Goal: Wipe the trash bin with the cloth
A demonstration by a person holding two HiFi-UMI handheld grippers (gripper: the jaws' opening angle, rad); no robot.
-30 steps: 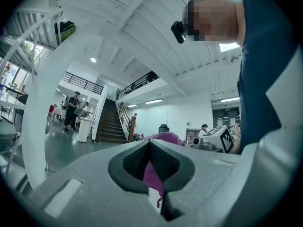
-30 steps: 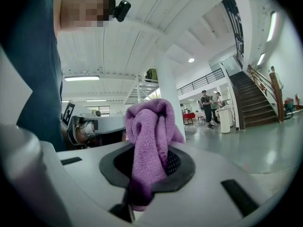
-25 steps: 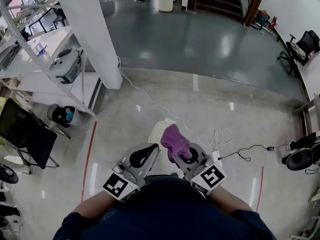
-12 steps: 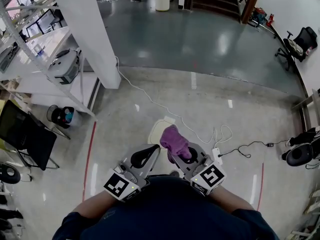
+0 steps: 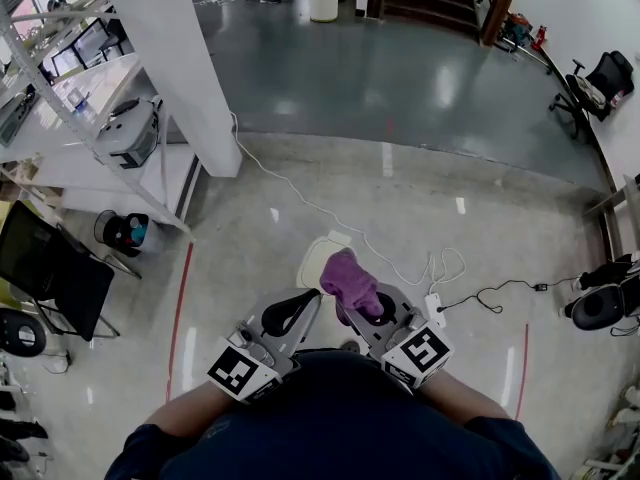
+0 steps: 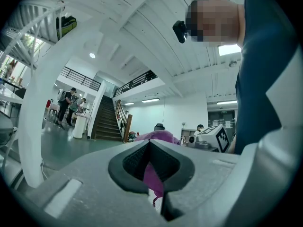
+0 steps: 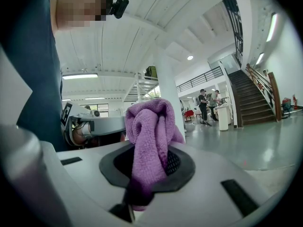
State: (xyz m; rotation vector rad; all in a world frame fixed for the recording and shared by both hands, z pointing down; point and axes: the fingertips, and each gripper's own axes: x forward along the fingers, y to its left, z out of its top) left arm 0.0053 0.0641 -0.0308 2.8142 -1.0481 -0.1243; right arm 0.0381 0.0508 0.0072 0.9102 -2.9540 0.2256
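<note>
My right gripper (image 5: 358, 306) is held close to my body, shut on a bunched purple cloth (image 5: 348, 282) that sticks up from its jaws. In the right gripper view the cloth (image 7: 149, 136) fills the middle of that gripper (image 7: 150, 161). My left gripper (image 5: 297, 308) is beside it, shut with nothing held; in the left gripper view its jaws (image 6: 150, 148) meet and the purple cloth (image 6: 160, 136) shows behind them. On the floor just ahead lies a cream-white rounded thing, perhaps the trash bin (image 5: 316, 259), partly hidden by the cloth.
A white pillar (image 5: 175, 63) stands ahead left, with shelving (image 5: 70, 108) and a small black bin (image 5: 124, 232) beside it. A white cable (image 5: 300, 200) and a power strip (image 5: 434, 313) lie on the floor. A black chair (image 5: 50, 265) is at left.
</note>
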